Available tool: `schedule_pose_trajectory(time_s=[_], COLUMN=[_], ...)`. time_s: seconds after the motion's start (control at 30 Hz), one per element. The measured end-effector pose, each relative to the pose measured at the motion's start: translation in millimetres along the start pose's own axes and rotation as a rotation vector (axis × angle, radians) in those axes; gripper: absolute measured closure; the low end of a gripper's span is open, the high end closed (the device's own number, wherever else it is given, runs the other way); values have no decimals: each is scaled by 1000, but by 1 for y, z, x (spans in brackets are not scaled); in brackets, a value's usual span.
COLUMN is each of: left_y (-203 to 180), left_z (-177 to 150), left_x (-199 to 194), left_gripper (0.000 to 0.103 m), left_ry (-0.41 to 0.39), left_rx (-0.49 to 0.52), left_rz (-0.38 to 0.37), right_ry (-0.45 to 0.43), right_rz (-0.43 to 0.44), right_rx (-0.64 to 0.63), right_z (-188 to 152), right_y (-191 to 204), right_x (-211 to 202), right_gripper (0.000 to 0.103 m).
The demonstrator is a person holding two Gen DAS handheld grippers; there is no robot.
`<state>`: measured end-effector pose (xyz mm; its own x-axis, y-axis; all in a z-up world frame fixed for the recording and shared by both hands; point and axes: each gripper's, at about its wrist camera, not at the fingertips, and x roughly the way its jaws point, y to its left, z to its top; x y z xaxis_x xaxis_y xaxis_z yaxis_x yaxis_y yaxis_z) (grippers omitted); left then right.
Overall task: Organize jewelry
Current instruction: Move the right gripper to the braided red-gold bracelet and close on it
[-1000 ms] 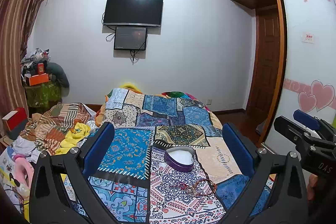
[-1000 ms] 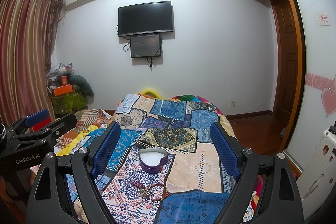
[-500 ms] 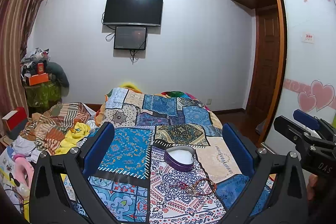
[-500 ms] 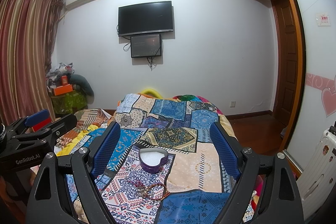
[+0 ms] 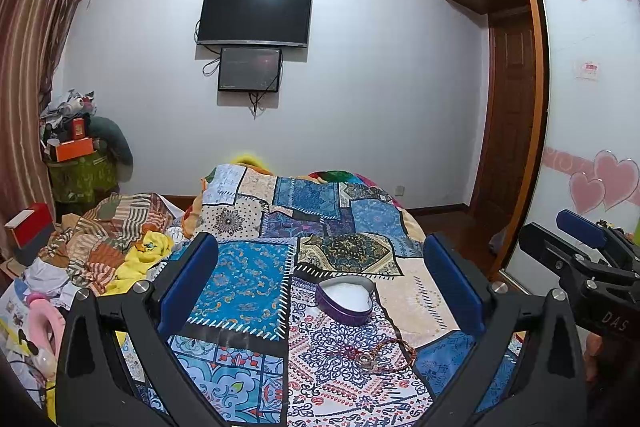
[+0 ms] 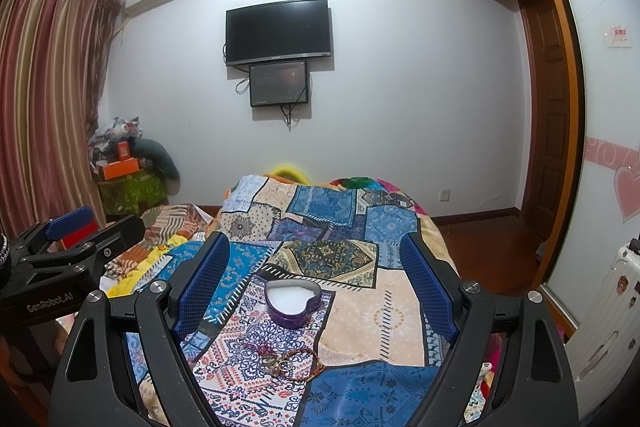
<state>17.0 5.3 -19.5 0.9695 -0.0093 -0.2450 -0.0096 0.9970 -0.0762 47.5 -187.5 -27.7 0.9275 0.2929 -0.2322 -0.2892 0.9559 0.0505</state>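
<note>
On the bed: purple heart-shaped tin (image 6: 293,304) with white lining, lid off, sits on the patchwork quilt (image 6: 372,311).
Jewelry: tangled beaded bracelets and rings (image 6: 285,359) just in front of the tin, none inside yet.
Left gripper (image 5: 320,283): wide open, empty.
Right gripper (image 6: 316,283): wide open, empty.
Risk: I'd guess the tangle snags, or the soft quilt lets pieces slip away.

From above the bed's near end, the heart-shaped box (image 5: 345,299) (image 6: 293,303) ahead is shared by both wall-facing wrist views.
</note>
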Motion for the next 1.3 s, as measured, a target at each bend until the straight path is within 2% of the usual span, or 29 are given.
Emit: schedule_pose_trajectory(time_s=[0.33, 0.73, 1.03, 1.3], left_y=[12, 39, 68, 64], left_z=[-10, -44, -78, -114], left_x=[32, 107, 154, 181], left_gripper=[0, 0, 0, 2], left_ry=[82, 287, 477, 633], left_rx=[-10, 0, -5, 18], left_rz=[23, 62, 77, -6], right_ry=[78, 301, 467, 563], right_rz=[-27, -81, -30, 41], right_rx=[-2, -63, -107, -66], right_z=[-10, -49, -83, -101], right_y=[-9, -26, -35, -39], right_x=[26, 81, 114, 131], right_gripper=[18, 18, 18, 18])
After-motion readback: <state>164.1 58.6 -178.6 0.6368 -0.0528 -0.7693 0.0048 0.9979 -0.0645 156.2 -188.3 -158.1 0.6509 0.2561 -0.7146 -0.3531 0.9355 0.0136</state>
